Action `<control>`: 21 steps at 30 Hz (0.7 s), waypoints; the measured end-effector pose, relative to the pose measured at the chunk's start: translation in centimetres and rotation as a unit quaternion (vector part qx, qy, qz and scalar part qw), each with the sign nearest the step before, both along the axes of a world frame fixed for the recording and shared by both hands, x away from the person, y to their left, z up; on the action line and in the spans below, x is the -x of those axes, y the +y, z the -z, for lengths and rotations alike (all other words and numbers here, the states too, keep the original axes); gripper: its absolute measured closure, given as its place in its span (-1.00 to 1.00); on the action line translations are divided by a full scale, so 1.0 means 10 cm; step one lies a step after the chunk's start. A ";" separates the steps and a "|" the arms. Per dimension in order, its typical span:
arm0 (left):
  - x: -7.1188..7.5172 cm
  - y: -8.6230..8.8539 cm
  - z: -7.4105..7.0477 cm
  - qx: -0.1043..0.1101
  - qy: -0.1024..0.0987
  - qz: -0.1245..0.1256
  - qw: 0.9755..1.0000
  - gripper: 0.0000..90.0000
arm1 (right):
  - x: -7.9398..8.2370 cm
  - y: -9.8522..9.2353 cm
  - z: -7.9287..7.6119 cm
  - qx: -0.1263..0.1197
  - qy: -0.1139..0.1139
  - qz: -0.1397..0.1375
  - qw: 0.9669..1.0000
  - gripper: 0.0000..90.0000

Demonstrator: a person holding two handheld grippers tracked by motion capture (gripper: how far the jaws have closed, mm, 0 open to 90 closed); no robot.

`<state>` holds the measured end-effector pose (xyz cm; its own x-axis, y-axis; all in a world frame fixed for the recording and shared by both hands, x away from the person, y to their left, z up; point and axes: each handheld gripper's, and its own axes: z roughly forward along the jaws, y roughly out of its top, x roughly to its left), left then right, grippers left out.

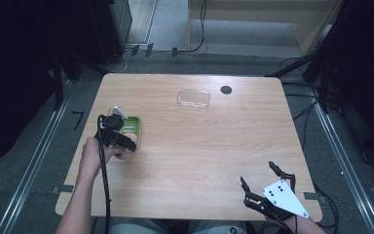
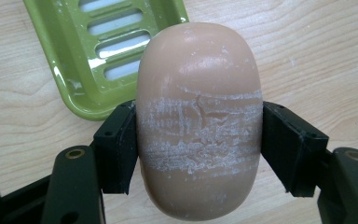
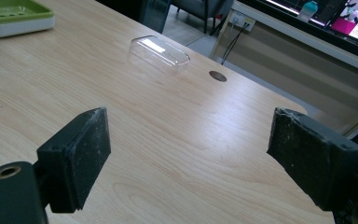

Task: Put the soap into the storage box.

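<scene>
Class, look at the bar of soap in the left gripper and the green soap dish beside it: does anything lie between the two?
Nothing visible does. The left gripper is shut on the soap, and the slotted top of the soap dish next to it lies bare. The clear lid sits farther across the table, well off that path.

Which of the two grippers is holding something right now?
The left gripper, shut on the tan soap bar beside the green soap dish. The right gripper stands open over bare table.
</scene>
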<state>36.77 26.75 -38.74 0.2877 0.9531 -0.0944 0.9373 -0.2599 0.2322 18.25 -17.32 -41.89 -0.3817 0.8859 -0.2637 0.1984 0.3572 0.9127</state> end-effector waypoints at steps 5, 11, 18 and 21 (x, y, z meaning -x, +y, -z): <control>-0.06 0.01 0.01 0.003 0.001 -0.002 1.000 -0.24 | 0.00 0.00 0.00 0.001 0.000 0.000 1.000 -0.71; -0.11 0.03 -0.01 0.006 -0.003 -0.005 1.000 -0.24 | 0.00 0.00 0.00 0.002 0.000 0.000 1.000 -0.71; -0.18 0.04 0.01 0.007 -0.002 -0.008 1.000 -0.24 | 0.00 0.00 0.00 0.002 0.000 0.000 1.000 -0.71; -0.21 0.06 0.02 0.006 0.001 -0.012 1.000 -0.24 | 0.00 0.00 0.00 0.002 0.000 -0.001 1.000 -0.71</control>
<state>38.92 27.37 -38.98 0.2646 0.9585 -0.1057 0.9437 -0.2349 0.2328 18.24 -17.28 -41.92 -0.3832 0.8841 -0.2674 0.1979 0.3614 0.9112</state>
